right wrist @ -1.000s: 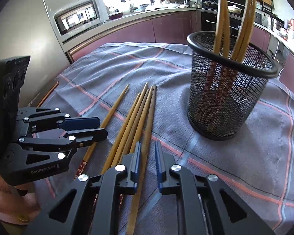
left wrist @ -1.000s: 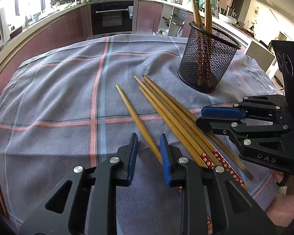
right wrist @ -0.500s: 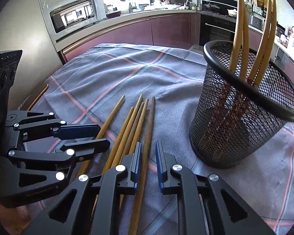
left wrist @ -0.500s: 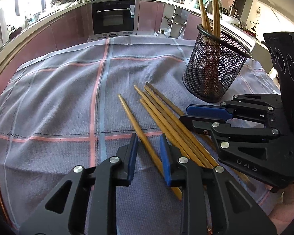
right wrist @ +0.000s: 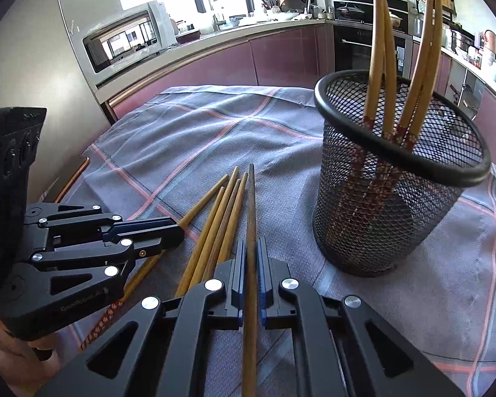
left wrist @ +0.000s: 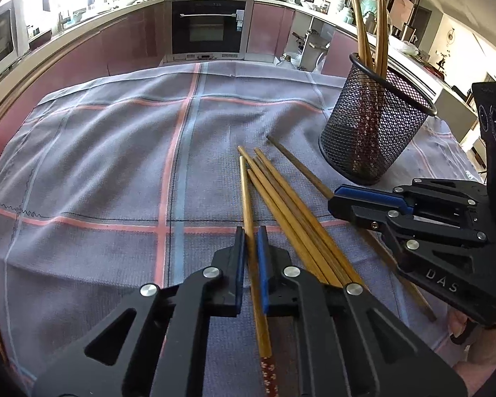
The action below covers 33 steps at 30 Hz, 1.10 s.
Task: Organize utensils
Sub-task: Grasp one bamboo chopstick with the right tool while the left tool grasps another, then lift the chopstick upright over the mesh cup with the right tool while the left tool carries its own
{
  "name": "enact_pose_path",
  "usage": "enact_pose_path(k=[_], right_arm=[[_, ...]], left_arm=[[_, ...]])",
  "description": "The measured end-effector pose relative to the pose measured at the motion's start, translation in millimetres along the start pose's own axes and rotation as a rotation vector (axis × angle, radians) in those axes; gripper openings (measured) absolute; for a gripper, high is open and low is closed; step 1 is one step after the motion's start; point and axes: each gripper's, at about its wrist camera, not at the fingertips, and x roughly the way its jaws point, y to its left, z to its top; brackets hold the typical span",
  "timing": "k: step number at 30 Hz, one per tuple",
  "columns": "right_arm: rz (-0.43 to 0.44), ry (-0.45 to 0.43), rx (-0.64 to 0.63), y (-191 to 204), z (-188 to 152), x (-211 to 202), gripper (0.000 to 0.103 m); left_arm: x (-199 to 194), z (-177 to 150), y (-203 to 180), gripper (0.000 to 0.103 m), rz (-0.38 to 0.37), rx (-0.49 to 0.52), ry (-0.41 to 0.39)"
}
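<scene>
The left tongs point(left wrist: 251, 248) pinch the leftmost chopstick point(left wrist: 246, 192) partway along, where it lies clear of the bundle point(left wrist: 291, 208) on the cloth-covered surface point(left wrist: 115, 165). The right tongs point(right wrist: 251, 261) clamp the dark chopstick point(right wrist: 252, 205) nearest the mesh holder point(right wrist: 396, 198), where four already stand.
</scene>
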Motion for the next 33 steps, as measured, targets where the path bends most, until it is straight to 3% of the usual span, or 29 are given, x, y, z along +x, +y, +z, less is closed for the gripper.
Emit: enact_pose_path(k=[19,33], right_arm=[[0.088,-0.153,-0.003,1.3,2.3,-58.7,0.005],[0.089,-0.294,0.032,-14.3,7.5,-107.4,0.005]], left_arm=[[-40.5,2.5,-2.8,0.007,-0.047,0.012,-0.075],[-97.6,11.4,-4.3,0.007,-0.196,0.023,-0.171]])
